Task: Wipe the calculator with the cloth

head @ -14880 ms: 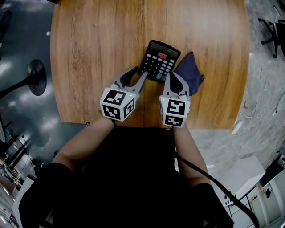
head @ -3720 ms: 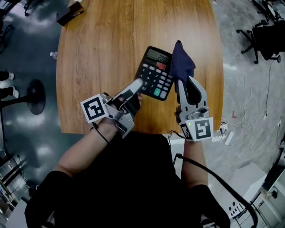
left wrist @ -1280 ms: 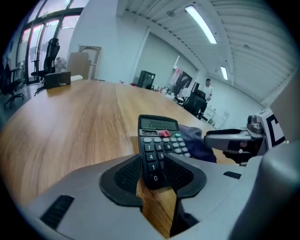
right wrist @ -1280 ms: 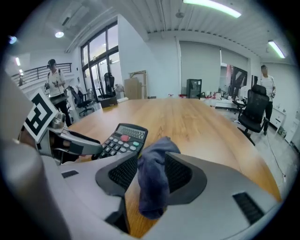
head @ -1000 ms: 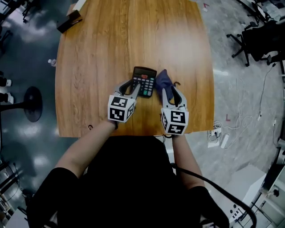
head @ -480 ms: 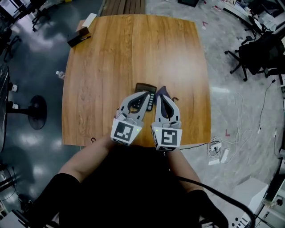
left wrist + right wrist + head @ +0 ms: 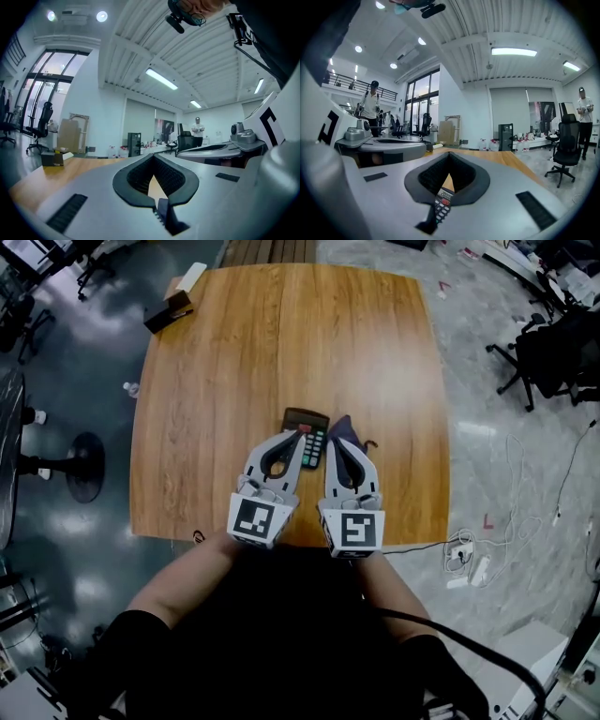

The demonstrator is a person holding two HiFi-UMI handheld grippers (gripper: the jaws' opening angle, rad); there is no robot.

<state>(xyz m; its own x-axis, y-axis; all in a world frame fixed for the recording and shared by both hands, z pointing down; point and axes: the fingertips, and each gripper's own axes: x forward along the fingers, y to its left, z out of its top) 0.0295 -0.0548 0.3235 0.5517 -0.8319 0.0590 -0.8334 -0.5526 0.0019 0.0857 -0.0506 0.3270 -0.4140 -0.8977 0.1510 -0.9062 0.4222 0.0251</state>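
Note:
In the head view a black calculator [image 7: 305, 430] lies flat on the wooden table [image 7: 281, 343], with a dark blue cloth [image 7: 350, 429] crumpled just to its right. Both grippers hover above the table's near edge, side by side and pointing away from me. My left gripper [image 7: 298, 436] is shut and empty, its tip over the calculator's near end. Also shut and empty, my right gripper [image 7: 336, 440] covers part of the cloth. In the right gripper view [image 7: 450, 153] the calculator [image 7: 440, 205] shows below through the gap behind the jaws. The left gripper view [image 7: 153, 156] shows closed jaws and bare wood.
A small dark box [image 7: 169, 307] and a white item [image 7: 190, 277] sit at the table's far left corner. Office chairs [image 7: 553, 352] stand on the floor to the right, cables [image 7: 464, 554] lie near the front right corner, and a stool base [image 7: 80, 465] is at the left.
Both grippers were open down at the calculator and cloth. They have risen off the table and shut empty. The cloth stays on the table beside the calculator.

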